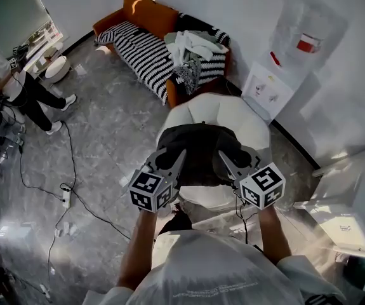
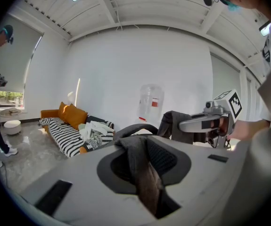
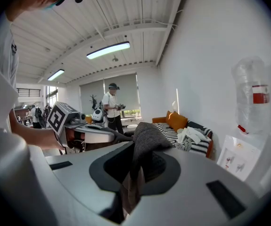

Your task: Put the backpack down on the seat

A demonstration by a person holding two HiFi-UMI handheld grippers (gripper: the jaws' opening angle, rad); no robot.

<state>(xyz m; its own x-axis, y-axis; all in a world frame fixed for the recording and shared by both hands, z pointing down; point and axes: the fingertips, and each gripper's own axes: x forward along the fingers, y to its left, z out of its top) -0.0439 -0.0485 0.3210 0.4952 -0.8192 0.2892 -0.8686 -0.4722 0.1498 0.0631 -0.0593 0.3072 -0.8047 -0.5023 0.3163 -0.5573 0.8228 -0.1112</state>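
Note:
A dark backpack [image 1: 201, 150] hangs over a round white seat [image 1: 236, 118], directly in front of me. My left gripper [image 1: 178, 156] is shut on a grey strap [image 2: 143, 171] of the backpack, which runs between its jaws. On the other side my right gripper [image 1: 224, 159] is shut on a second strap [image 3: 142, 149]. The two grippers face each other across the top of the bag. The left gripper view shows the right gripper [image 2: 206, 122] with dark fabric [image 2: 173, 122] hanging from it. The backpack hides the middle of the seat.
An orange sofa [image 1: 145, 14] with a striped blanket and a pile of clothes [image 1: 192, 46] stands behind the seat. A water dispenser [image 1: 293, 49] is against the right wall. White furniture [image 1: 353, 208] stands at the right. Cables and a power strip [image 1: 66, 197] lie on the floor. A person [image 1: 4, 81] stands at far left.

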